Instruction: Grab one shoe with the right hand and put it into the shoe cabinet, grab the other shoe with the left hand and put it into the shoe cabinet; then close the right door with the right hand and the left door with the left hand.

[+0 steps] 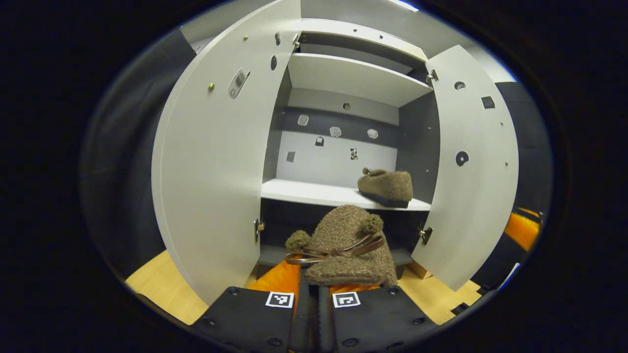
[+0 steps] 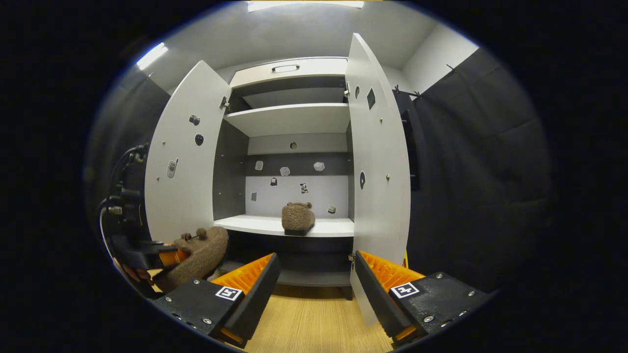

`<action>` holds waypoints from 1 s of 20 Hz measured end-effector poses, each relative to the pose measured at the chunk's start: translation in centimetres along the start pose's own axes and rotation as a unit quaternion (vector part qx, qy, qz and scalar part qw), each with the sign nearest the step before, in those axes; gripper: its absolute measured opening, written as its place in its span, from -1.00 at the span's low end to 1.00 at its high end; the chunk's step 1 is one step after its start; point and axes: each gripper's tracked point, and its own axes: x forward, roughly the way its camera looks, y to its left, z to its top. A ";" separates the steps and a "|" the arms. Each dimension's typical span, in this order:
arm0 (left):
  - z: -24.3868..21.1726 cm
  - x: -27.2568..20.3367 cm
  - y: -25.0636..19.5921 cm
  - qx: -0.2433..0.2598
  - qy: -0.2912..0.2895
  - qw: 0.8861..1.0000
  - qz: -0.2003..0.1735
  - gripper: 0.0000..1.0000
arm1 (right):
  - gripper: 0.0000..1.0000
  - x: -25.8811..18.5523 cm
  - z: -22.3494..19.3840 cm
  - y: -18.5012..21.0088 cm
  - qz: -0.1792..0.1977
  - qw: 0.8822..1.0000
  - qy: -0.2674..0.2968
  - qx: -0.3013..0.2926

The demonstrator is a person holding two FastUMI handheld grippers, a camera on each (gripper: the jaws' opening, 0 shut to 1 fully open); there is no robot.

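Up close, the left gripper view has the left gripper (image 1: 312,287) at six o'clock, its fingers nearly together, pinching a fuzzy brown shoe (image 1: 346,247); beyond, at three o'clock, a second shoe (image 1: 387,186) sits on the white shelf (image 1: 304,192) of the shoe cabinet (image 1: 358,78), between both open doors. The right gripper view adds the right gripper (image 2: 314,279), spread wide and empty, over wooden floor (image 2: 314,323).

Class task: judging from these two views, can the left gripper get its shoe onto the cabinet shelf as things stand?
Probably yes. Both doors stand open, and the shelf has bare space left of the placed shoe. The left gripper has its jaws clamped on the second shoe.
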 end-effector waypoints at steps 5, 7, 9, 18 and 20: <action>5.5 10.0 0.2 -0.022 -0.016 0.999 -0.018 -0.71 | 0.88 -1.0 0.4 -0.1 -0.005 1.000 0.001 -0.004; 7.8 14.0 0.3 -0.001 -0.020 1.000 -0.015 -0.74 | 0.88 -1.7 0.9 -0.9 -0.016 1.000 -0.003 -0.002; 8.6 18.3 0.2 0.003 -0.005 1.000 -0.015 -0.70 | 0.88 -2.3 1.1 -1.8 -0.028 1.000 -0.004 -0.002; 4.5 31.7 -1.0 0.014 0.116 0.993 -0.002 -0.70 | 0.88 -3.3 0.9 -5.9 -0.080 0.997 0.005 0.000; 3.7 32.6 -0.2 0.018 0.125 0.992 0.014 -0.69 | 0.88 -3.4 0.8 -6.6 -0.089 0.996 0.008 0.004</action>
